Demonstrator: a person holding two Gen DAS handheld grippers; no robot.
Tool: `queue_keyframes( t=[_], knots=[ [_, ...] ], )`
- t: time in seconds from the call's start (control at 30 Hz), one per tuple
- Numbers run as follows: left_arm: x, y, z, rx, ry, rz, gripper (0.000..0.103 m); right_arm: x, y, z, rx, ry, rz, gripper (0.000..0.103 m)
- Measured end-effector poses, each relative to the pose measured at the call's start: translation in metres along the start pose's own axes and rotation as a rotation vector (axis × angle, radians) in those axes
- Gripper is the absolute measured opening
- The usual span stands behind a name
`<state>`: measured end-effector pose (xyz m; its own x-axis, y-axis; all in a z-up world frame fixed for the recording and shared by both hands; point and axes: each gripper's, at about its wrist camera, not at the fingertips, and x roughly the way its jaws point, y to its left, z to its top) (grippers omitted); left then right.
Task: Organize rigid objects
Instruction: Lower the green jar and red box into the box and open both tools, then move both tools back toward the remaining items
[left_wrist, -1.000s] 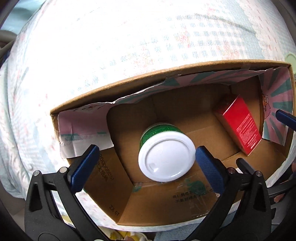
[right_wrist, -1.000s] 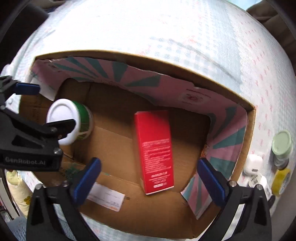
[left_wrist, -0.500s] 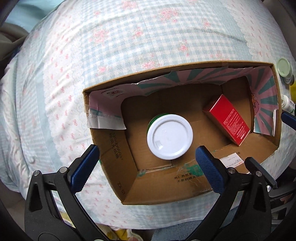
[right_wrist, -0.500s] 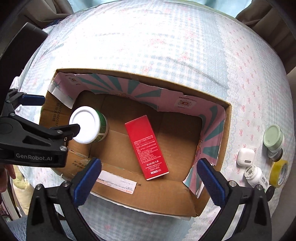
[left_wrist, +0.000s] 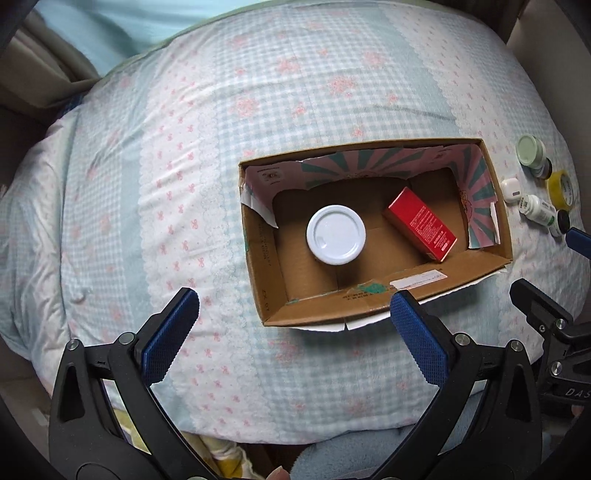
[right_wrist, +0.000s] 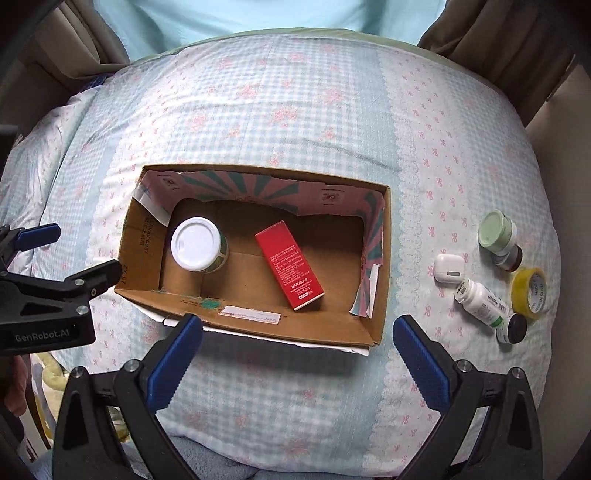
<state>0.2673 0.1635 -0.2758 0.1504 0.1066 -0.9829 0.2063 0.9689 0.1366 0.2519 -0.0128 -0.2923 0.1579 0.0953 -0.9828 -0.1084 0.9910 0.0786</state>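
Note:
An open cardboard box (left_wrist: 269, 302) (right_wrist: 258, 328) sits on a blue checked bedspread. Inside stand a green jar with a white lid (left_wrist: 335, 234) (right_wrist: 195, 243) and a red carton (left_wrist: 421, 223) (right_wrist: 290, 269) lying flat. My left gripper (left_wrist: 293, 328) is open and empty, above the box's near left corner. My right gripper (right_wrist: 297, 349) is open and empty, above the box's near wall. Right of the box lie a white earbud case (right_wrist: 448, 267), a white pill bottle (right_wrist: 480, 301), a pale green-lidded jar (right_wrist: 496, 230), a yellow tape roll (right_wrist: 530, 291) and a small dark-capped bottle (right_wrist: 513, 328).
The loose items also show at the right edge of the left wrist view (left_wrist: 535, 192). The left gripper's body (right_wrist: 44, 295) shows at the left of the right wrist view. The bedspread (right_wrist: 295, 122) spreads beyond the box. Curtains and chair parts frame the bed.
Both grippers have pulled up and back from inside the box. The jar and red carton stay where they were in the box.

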Motion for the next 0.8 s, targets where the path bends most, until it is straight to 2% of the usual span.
queue_keyframes(
  t=[0.07, 0.33, 0.53, 0.67, 0.8],
  knots=[
    [-0.016, -0.01, -0.006, 0.034, -0.037, 0.003, 0.103, -0.018, -0.007, -0.008, 0.031, -0.022, -0.009, 0.103],
    [-0.066, -0.065, -0.02, 0.105, -0.151, -0.103, 0.103, -0.081, -0.053, -0.055, 0.146, -0.092, -0.08, 0.103],
    [-0.08, -0.114, -0.018, 0.152, -0.173, -0.205, 0.103, -0.11, -0.111, -0.096, 0.318, -0.108, -0.12, 0.103],
    [-0.086, -0.15, -0.006, 0.171, -0.176, -0.226, 0.103, -0.123, -0.151, -0.12, 0.402, -0.134, -0.142, 0.103],
    [-0.088, -0.192, 0.012, 0.189, -0.178, -0.214, 0.103, -0.123, -0.198, -0.13, 0.469, -0.167, -0.141, 0.103]
  ],
)
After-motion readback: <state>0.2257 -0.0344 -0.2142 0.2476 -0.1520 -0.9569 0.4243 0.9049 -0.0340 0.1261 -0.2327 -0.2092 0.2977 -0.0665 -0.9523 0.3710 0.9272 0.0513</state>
